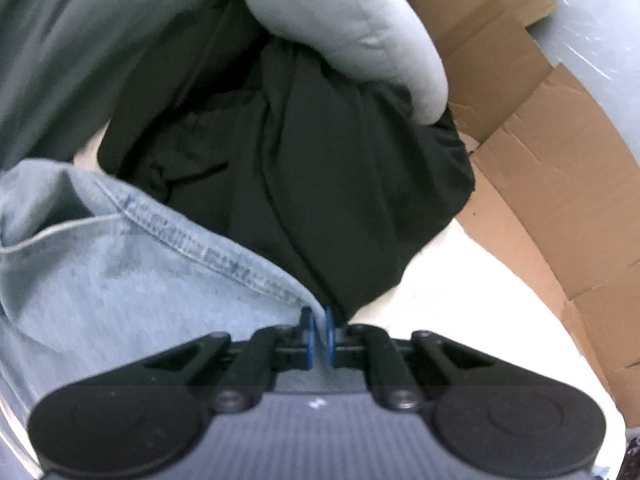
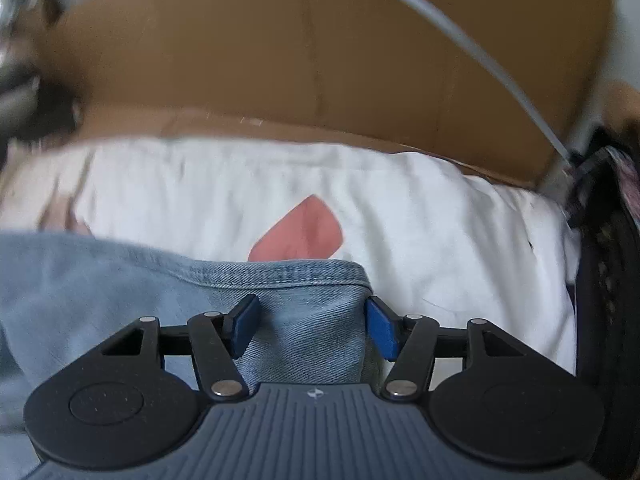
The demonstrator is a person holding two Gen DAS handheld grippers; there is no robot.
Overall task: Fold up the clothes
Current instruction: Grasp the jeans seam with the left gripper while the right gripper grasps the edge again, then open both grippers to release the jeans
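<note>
A light blue denim garment (image 1: pixel 120 264) lies at the lower left of the left wrist view, its stitched hem running diagonally. My left gripper (image 1: pixel 319 316) is shut on that hem's edge, with a thin fold of denim pinched between the blue pads. Behind it lie a crumpled black garment (image 1: pixel 300 160) and a pale grey garment (image 1: pixel 352 28). In the right wrist view a hemmed corner of the denim garment (image 2: pixel 100 280) sits between the fingers of my right gripper (image 2: pixel 312 312). Its jaws stand wide apart, and the blue pads flank the cloth without squeezing it.
A white cloth (image 2: pixel 440 232) with a red patch (image 2: pixel 304 232) covers the surface beyond the denim. Brown cardboard (image 2: pixel 320 48) stands along the back, and cardboard (image 1: pixel 540 160) also runs along the right. A dark basket-like object (image 2: pixel 600 260) is at the right edge. A grey cable (image 2: pixel 480 52) crosses the cardboard.
</note>
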